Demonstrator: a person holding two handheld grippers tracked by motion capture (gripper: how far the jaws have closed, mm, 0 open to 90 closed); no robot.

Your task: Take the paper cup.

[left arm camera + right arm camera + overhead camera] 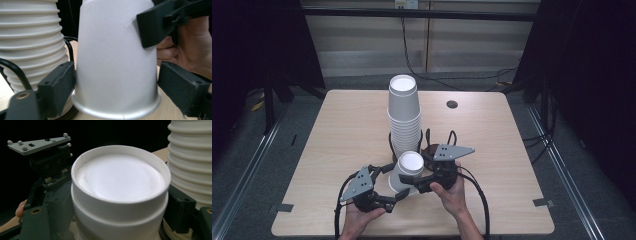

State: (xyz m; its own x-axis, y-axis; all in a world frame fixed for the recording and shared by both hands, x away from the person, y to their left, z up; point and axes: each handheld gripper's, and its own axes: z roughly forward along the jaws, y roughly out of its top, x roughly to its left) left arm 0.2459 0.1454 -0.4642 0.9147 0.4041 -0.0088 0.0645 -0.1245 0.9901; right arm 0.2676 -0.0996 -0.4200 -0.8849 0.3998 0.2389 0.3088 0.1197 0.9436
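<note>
An upside-down cup (408, 171) is standing on the bench (337, 130) just before the cup stack (403, 112). The right gripper (412, 187) fingers are clasping it high up. The left gripper (398, 196) fingers are flanking its rim, parted, one apparently clear.

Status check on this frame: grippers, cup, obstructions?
Left gripper open around upside-down cup. Right gripper clamped on it. Tall cup stack close behind.
</note>
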